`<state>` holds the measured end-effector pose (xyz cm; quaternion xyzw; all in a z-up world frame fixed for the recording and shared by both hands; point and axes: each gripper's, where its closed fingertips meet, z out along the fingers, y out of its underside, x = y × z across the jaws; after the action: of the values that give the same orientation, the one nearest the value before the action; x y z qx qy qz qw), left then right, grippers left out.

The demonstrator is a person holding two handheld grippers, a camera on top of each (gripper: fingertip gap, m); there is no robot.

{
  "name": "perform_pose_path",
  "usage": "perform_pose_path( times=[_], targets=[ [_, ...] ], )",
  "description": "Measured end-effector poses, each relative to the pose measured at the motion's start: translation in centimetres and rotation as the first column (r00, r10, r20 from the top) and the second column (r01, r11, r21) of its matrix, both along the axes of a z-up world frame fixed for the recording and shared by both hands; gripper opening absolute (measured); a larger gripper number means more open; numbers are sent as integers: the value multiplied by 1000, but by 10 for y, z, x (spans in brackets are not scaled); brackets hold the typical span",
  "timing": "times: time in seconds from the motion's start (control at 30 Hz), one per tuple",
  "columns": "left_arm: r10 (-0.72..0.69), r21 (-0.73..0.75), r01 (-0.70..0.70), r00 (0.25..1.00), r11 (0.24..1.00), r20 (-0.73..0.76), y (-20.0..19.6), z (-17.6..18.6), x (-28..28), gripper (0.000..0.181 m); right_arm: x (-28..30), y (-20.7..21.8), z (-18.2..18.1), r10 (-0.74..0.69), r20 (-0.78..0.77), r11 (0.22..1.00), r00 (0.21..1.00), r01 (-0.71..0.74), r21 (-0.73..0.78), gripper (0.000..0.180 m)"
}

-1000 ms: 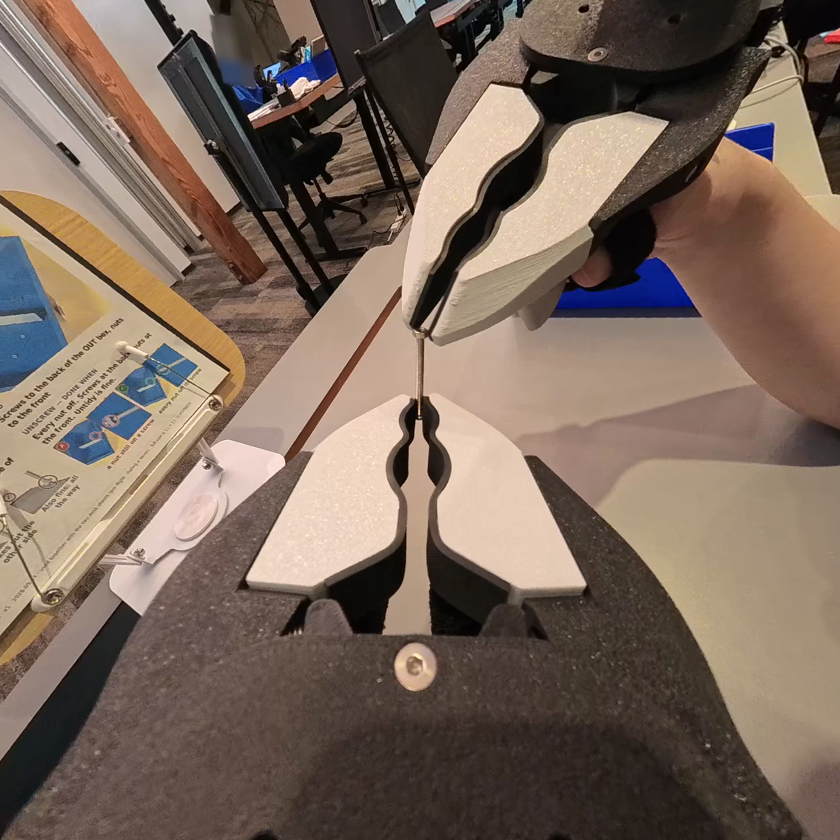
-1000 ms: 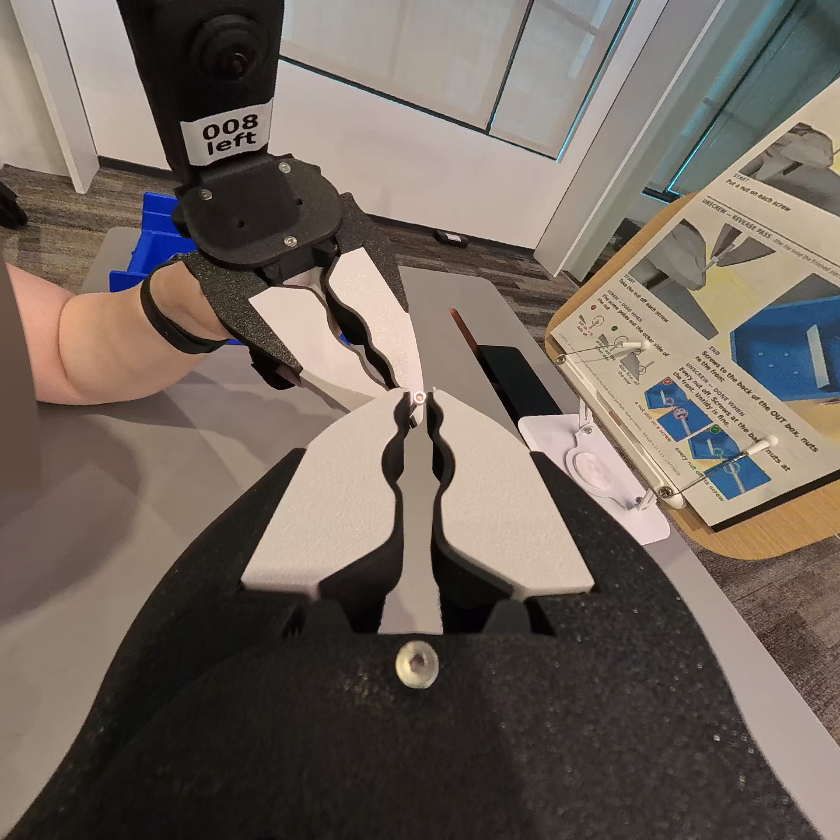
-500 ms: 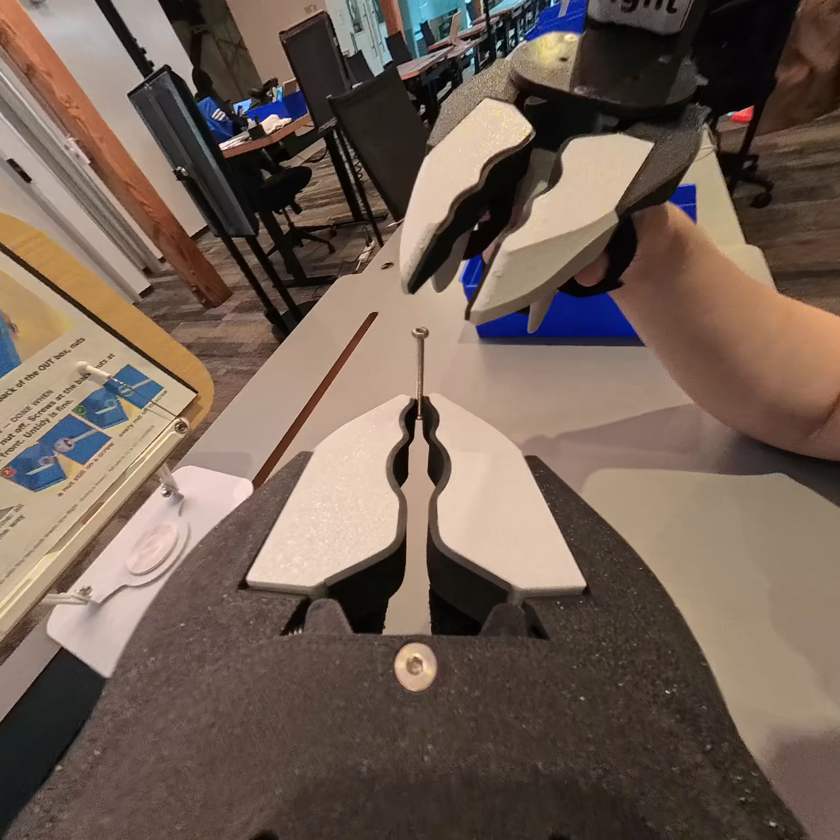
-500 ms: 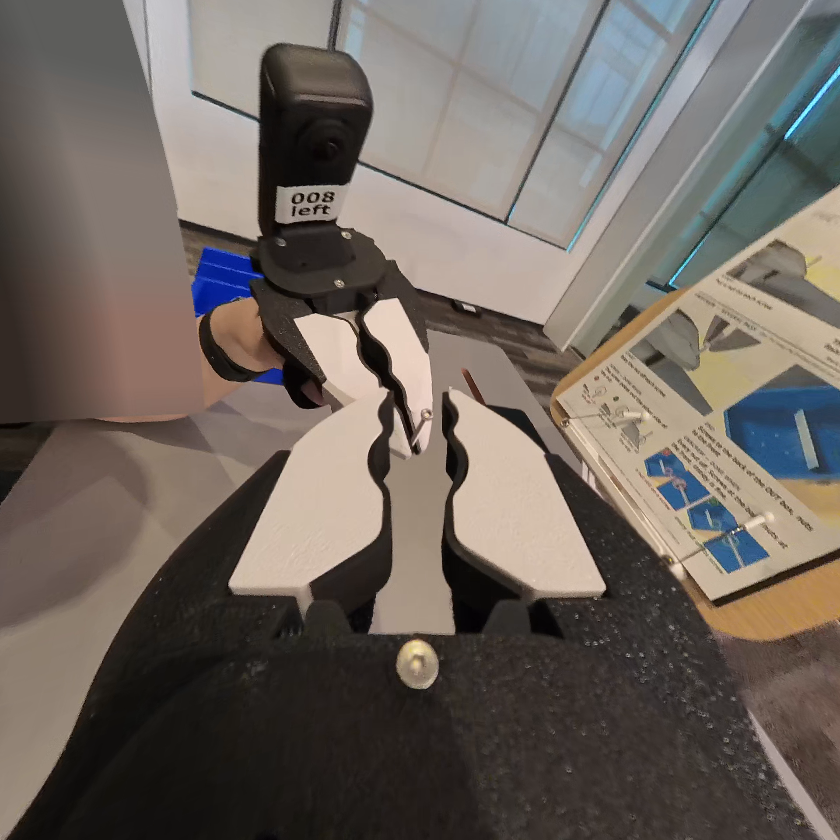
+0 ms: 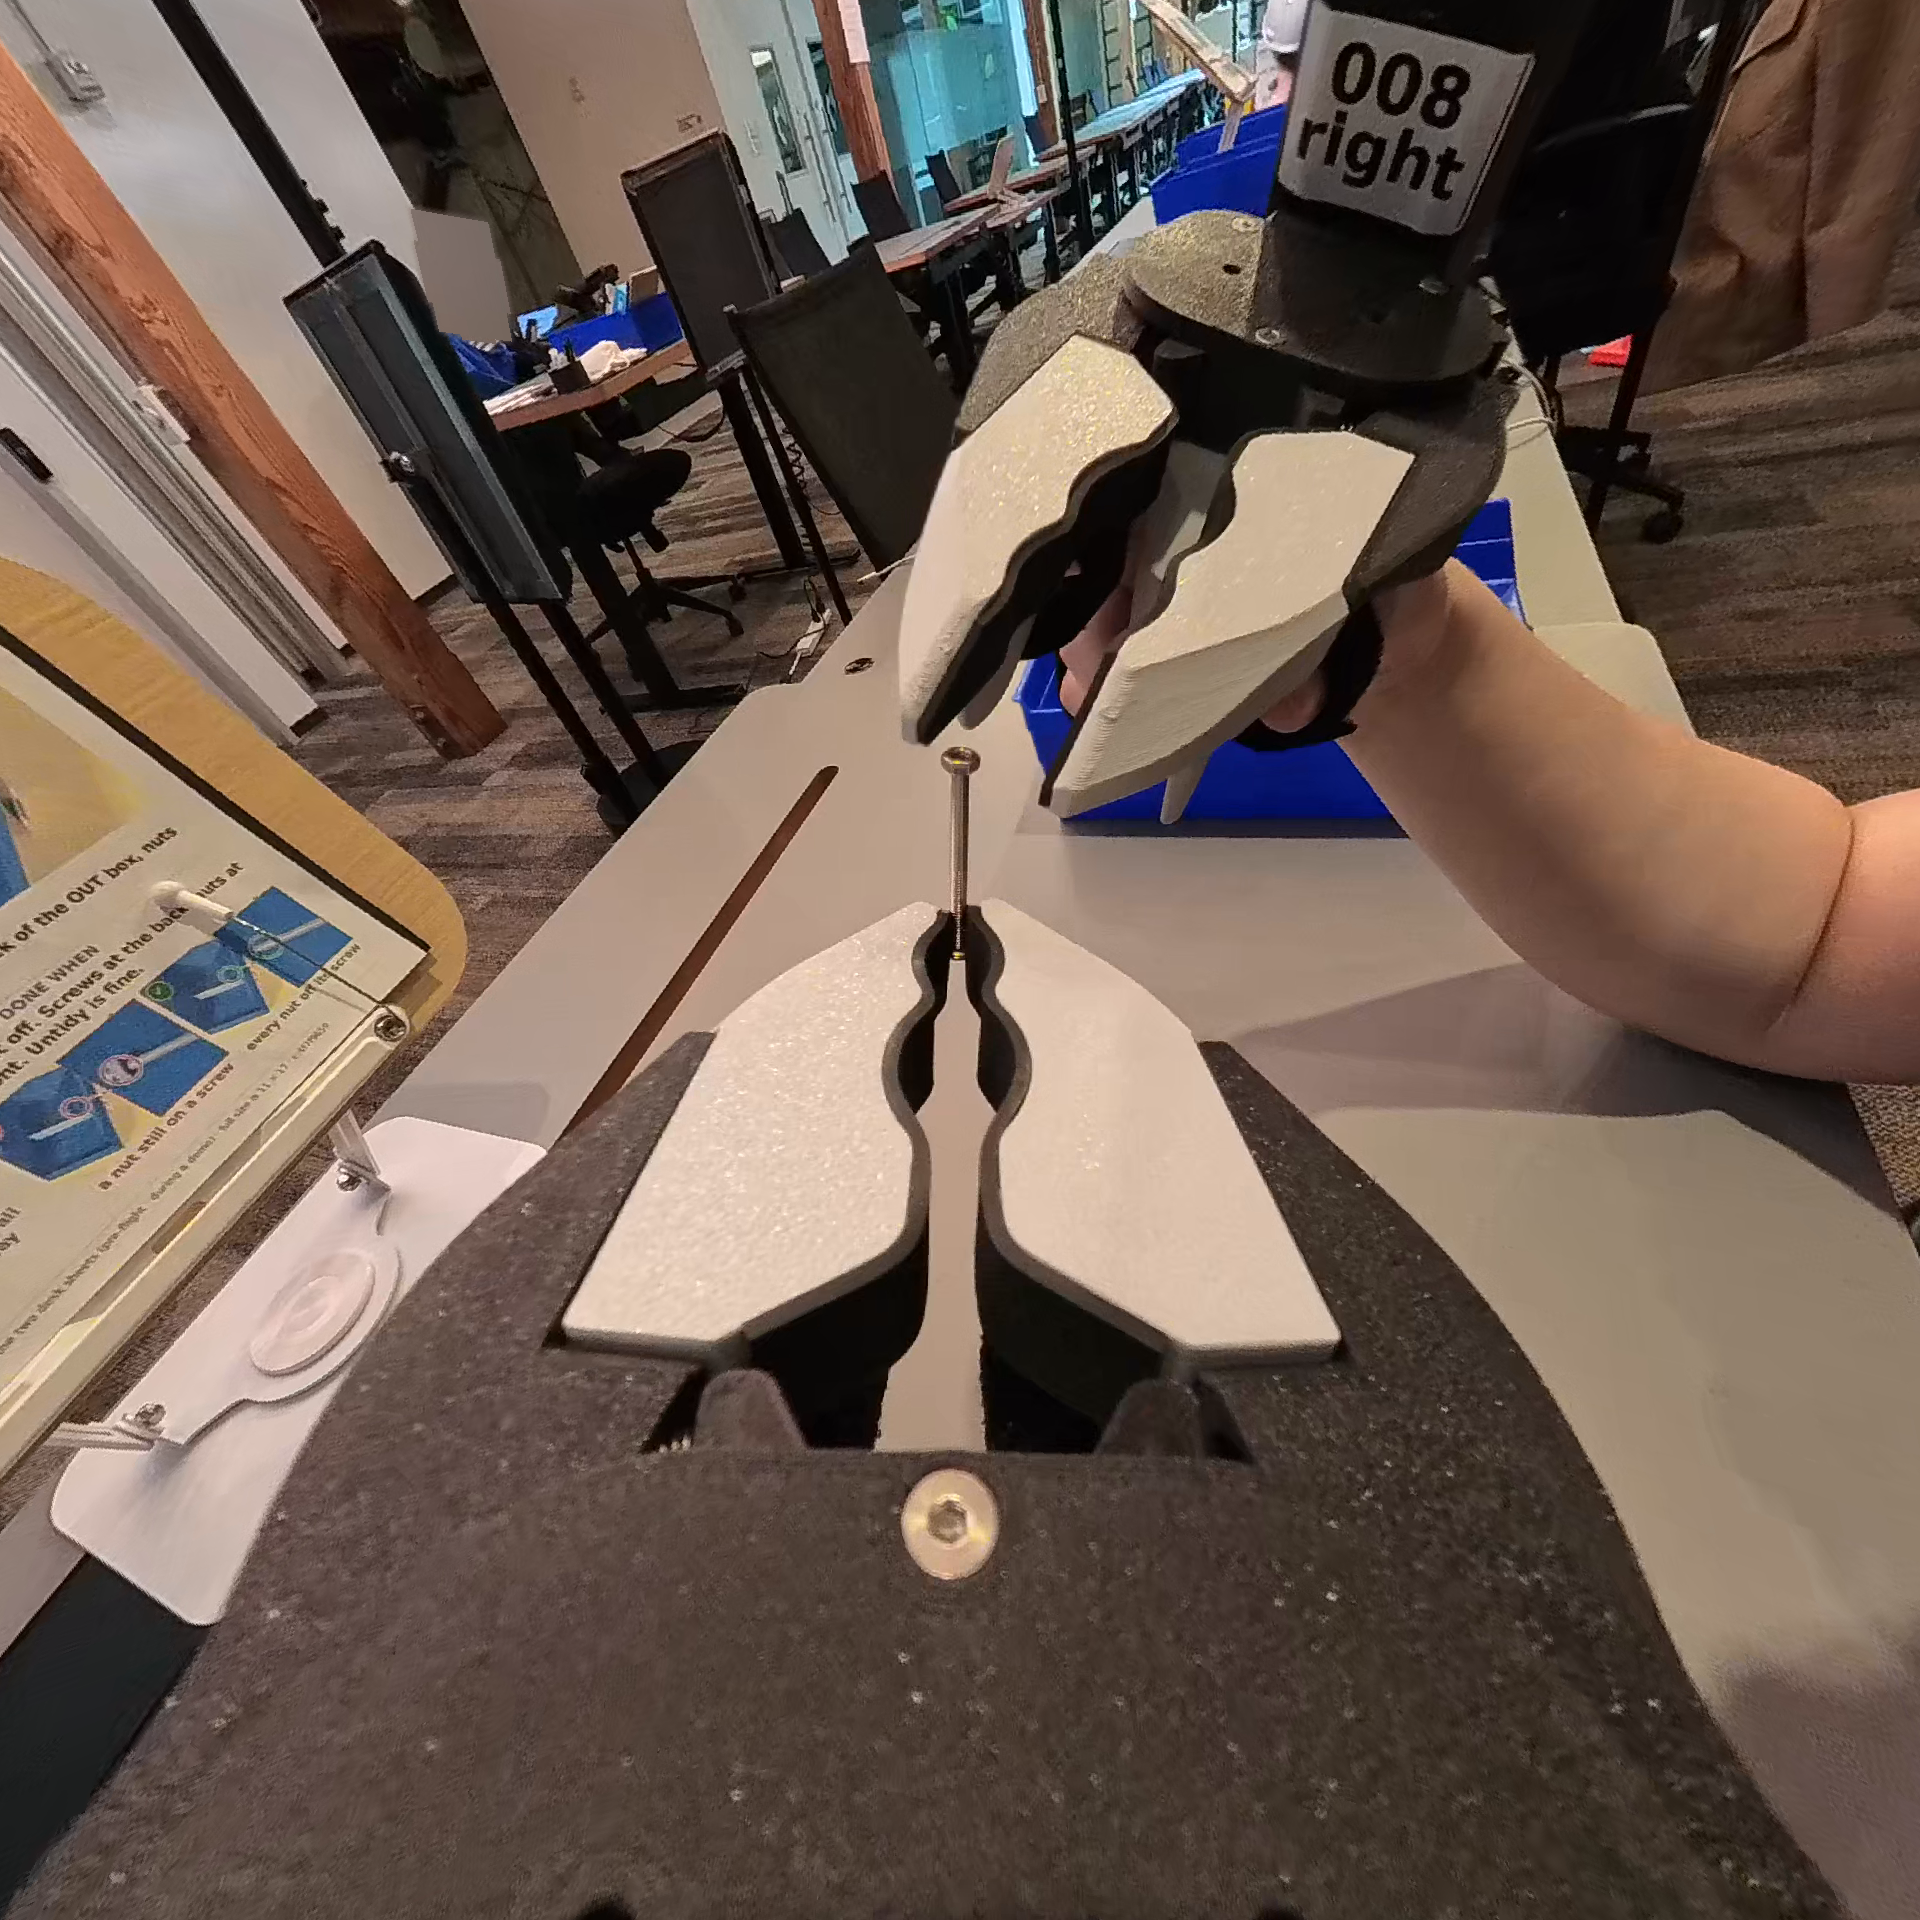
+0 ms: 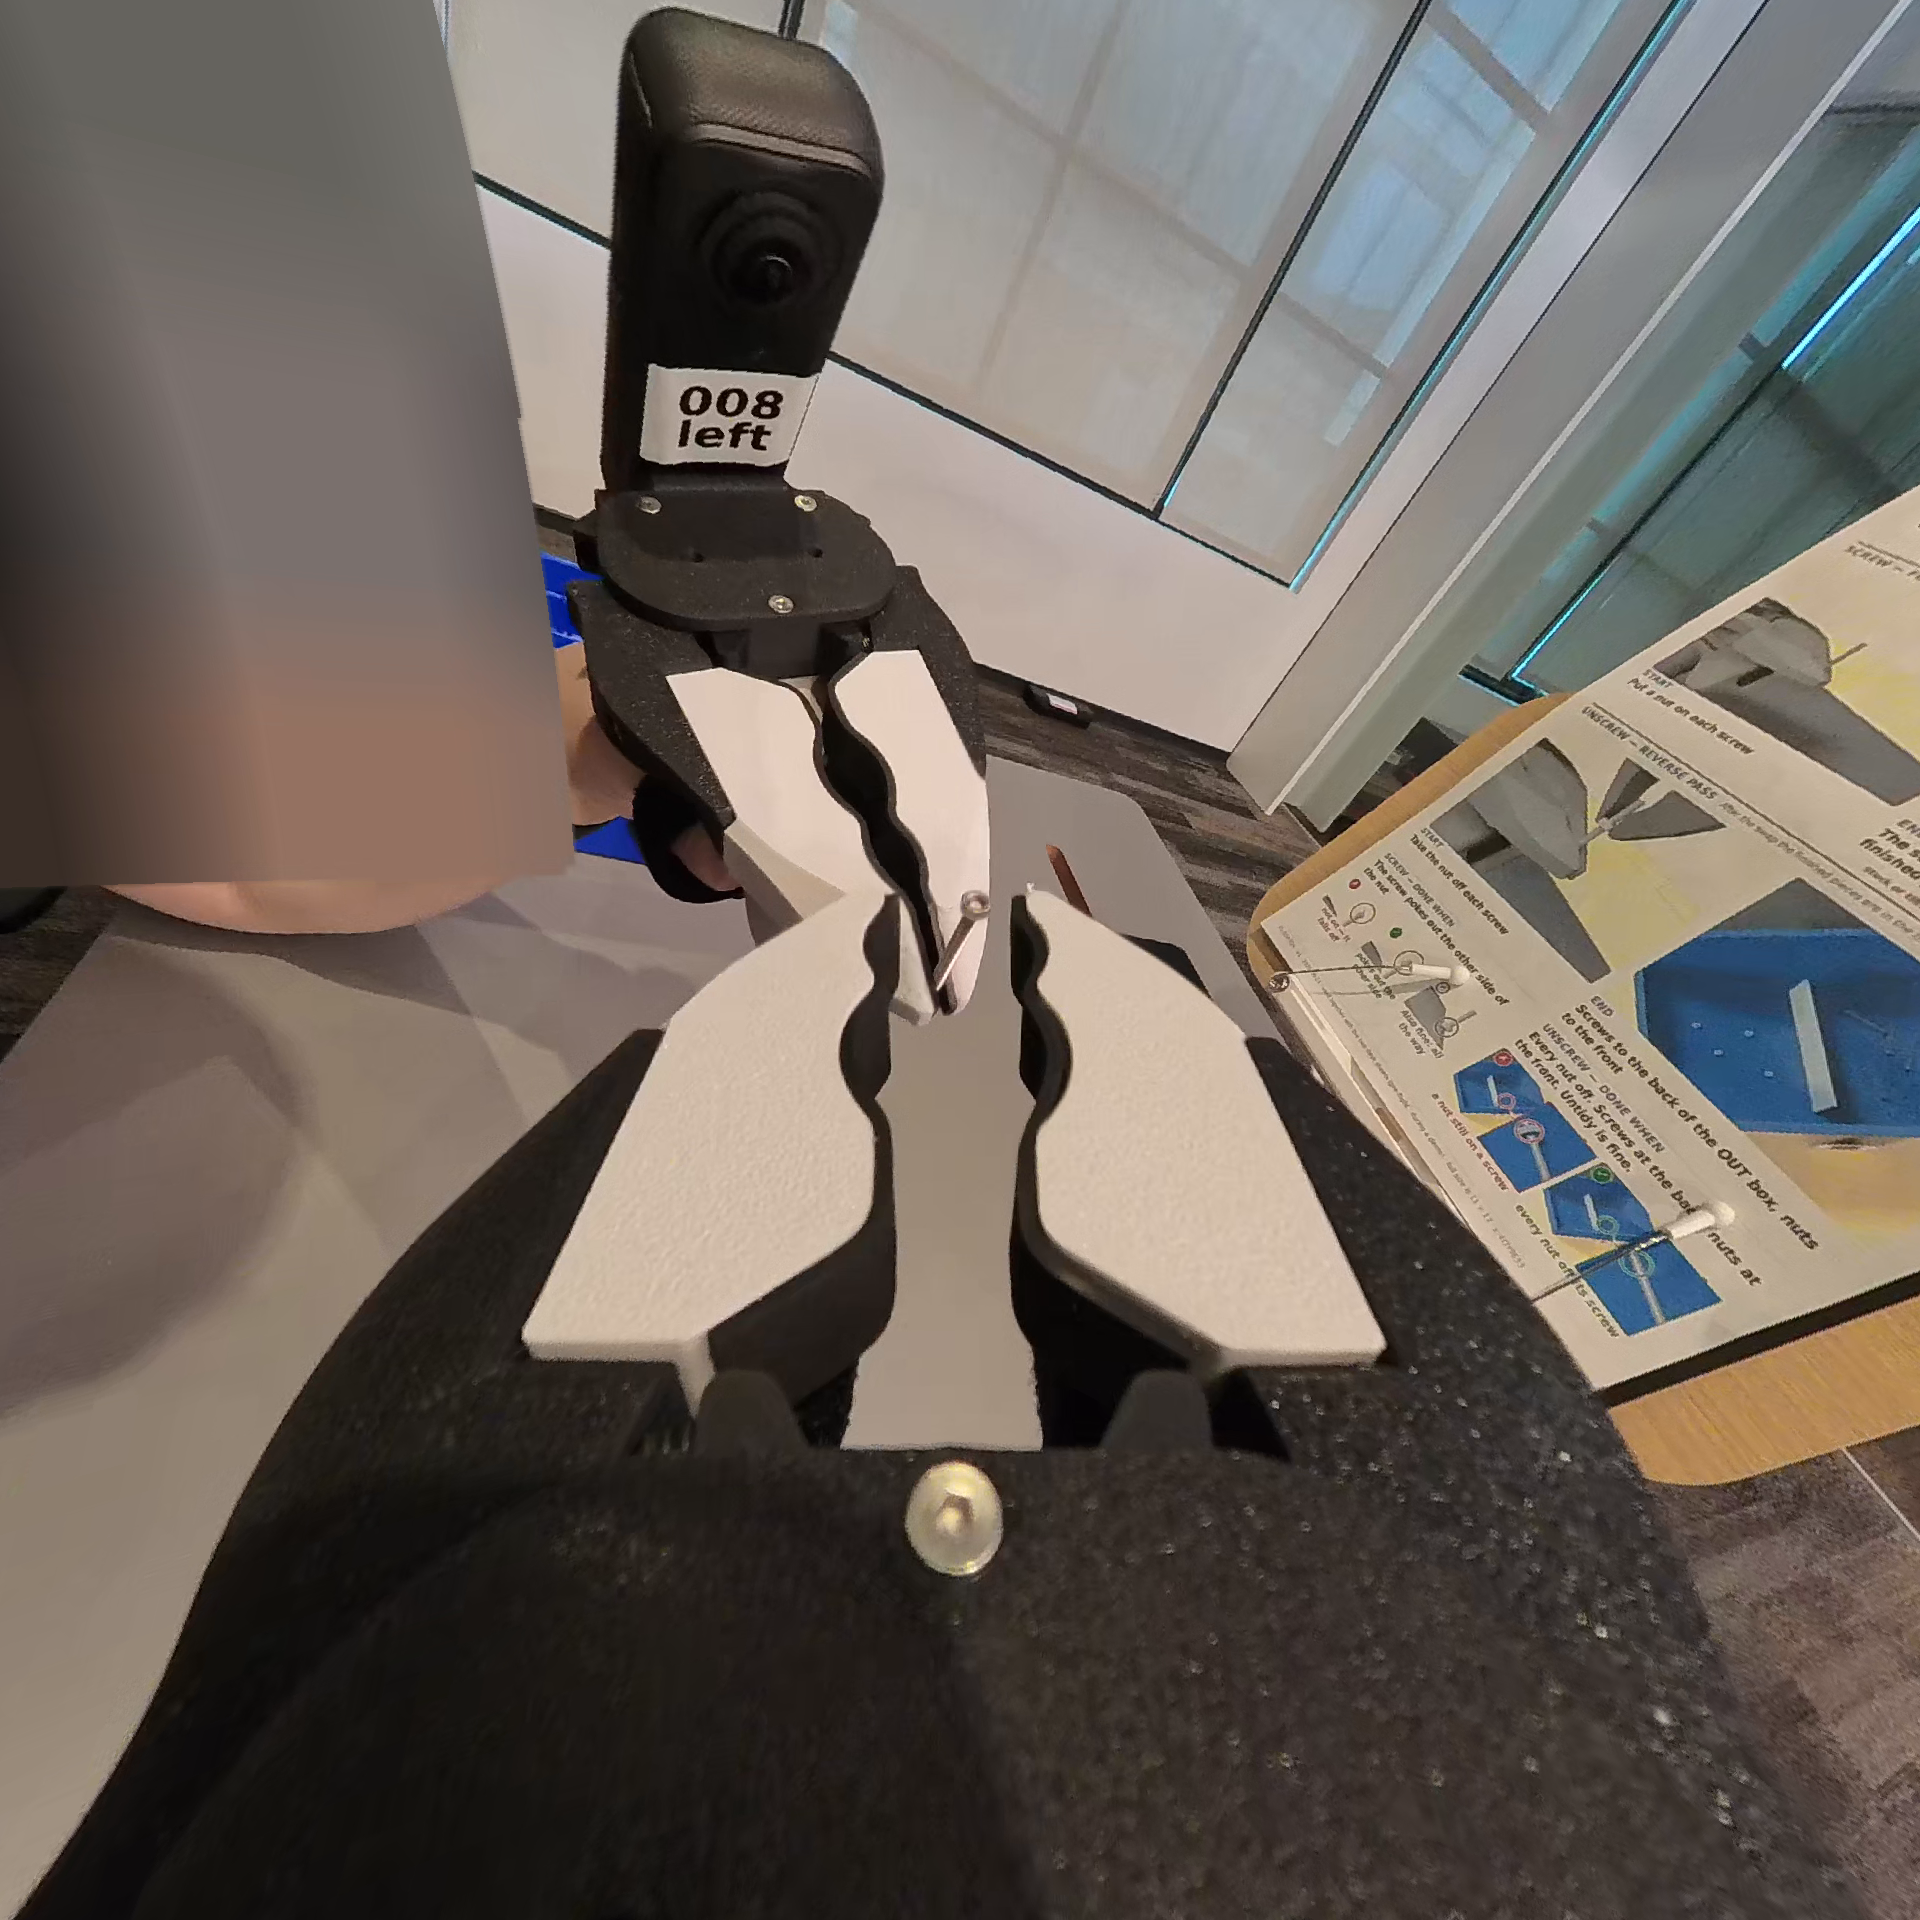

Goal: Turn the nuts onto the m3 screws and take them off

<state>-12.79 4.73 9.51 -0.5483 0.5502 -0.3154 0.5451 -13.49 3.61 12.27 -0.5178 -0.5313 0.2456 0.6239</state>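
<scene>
Screw point(image 5: 957, 831) first: it is a long, thin metal pin with a small round head, standing straight up from the tips of the left gripper point(image 5: 957, 928), which is pinched tight on its bottom end. It looks light and stiff, and I think smooth and slippery too, so a loose hold could let it tip or drop. The low end is a good place to hold it, because that leaves the head and most of the stem free. I cannot see a nut on it from here.

The right gripper point(image 5: 982, 764) hangs just above the head of the screw, pointing down at it, with its 2 fingers point(image 5: 1023, 540) spread apart and nothing between them. It is near the head but not touching. A bare arm point(image 5: 1621, 894) reaches in from the right, over the grey tabletop point(image 5: 1507, 1226).

Behind the right gripper sits a blue bin point(image 5: 1247, 790). To the left stands a picture sheet point(image 5: 156, 1039) on a stand.
</scene>
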Motion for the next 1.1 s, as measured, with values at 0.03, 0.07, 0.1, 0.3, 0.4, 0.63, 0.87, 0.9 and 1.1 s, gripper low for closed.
perform_pose_path(
  times=[0.03, 0.07, 0.1, 0.3, 0.4, 0.63, 0.87, 0.9, 1.1],
  targets=[
    [1, 1, -1, 1000, 1000, 2, 0, 0, 0, 2, 0, -1, 0, 3, 3, 1000, 1000, -3, 4, 19],
    [2, 2, -2, 1000, 1000, 2, 0, 1, 0, 2, -1, -2, 0, 8, 4, 1000, 1000, -8, 8, 19],
    [2, 2, -2, 1000, 1000, 2, 0, 1, -1, 2, -2, -3, 0, 10, 3, 1000, 1000, -10, 12, 19],
    [3, 1, -3, 1000, 1000, 3, 0, 1, -1, 2, -2, -3, 0, -4, 19, 1000, 1000, 4, 19, 19],
    [9, 6, -9, 1000, 1000, 2, 1, 2, -2, 2, -1, -3, 0, -7, 20, 1000, 1000, 6, 23, 18],
    [7, 5, -7, 1000, 1000, 3, 0, 2, -1, 2, -2, -2, 0, -17, 19, 999, 1000, 16, 28, 18],
    [20, 11, -20, 1000, 1000, 2, 2, 2, -3, 2, 0, -3, -1, -17, 30, 999, 999, 17, 27, 17],
    [22, 11, -22, 1000, 1000, 1, 3, 2, -3, 2, 0, -3, -1, -17, 34, 1000, 999, 16, 24, 17],
    [18, 14, -19, 1000, 1000, 1, 2, 2, -2, 2, 0, -2, 4, -28, 3, 999, 1000, 28, 40, 17]
  ],
)
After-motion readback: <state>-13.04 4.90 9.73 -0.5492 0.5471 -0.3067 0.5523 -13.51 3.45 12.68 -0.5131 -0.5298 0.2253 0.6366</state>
